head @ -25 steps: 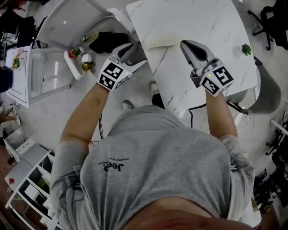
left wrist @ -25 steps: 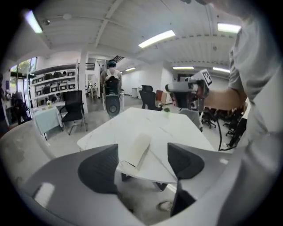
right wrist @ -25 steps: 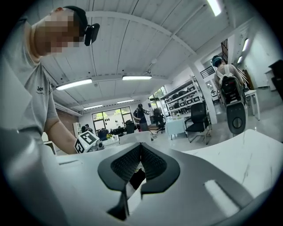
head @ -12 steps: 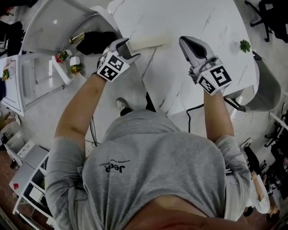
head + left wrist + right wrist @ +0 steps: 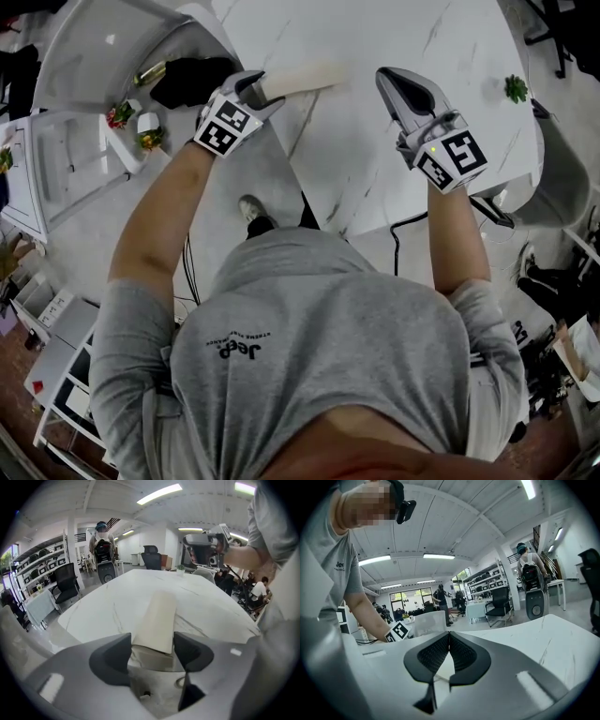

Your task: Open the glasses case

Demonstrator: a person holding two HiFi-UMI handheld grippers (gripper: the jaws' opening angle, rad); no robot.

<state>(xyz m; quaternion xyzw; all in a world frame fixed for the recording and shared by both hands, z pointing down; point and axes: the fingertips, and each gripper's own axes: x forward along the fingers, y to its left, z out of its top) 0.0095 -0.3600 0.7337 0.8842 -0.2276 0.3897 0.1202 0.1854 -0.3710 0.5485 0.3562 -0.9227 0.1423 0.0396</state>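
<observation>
The cream glasses case (image 5: pixel 305 78) lies shut on the white marble table (image 5: pixel 375 37), near its left edge. My left gripper (image 5: pixel 258 86) is at the case's left end. In the left gripper view the case (image 5: pixel 157 616) runs away from me between the two dark pads (image 5: pixel 112 660), which flank its near end closely. The jaws of the left gripper (image 5: pixel 152 646) are closing. My right gripper (image 5: pixel 386 80) hovers over the table to the right of the case, apart from it. In the right gripper view its jaws (image 5: pixel 449 637) are shut with nothing between them.
A small green plant (image 5: pixel 515 89) sits near the table's right edge. A white chair (image 5: pixel 103 56) and a dark bundle (image 5: pixel 192 80) are left of the table, past its edge. Office chairs and people stand far off in the room.
My left gripper has come down and forward to the case's left end, so the case now sits between its jaws. The right gripper has sunk slightly and stays shut.
</observation>
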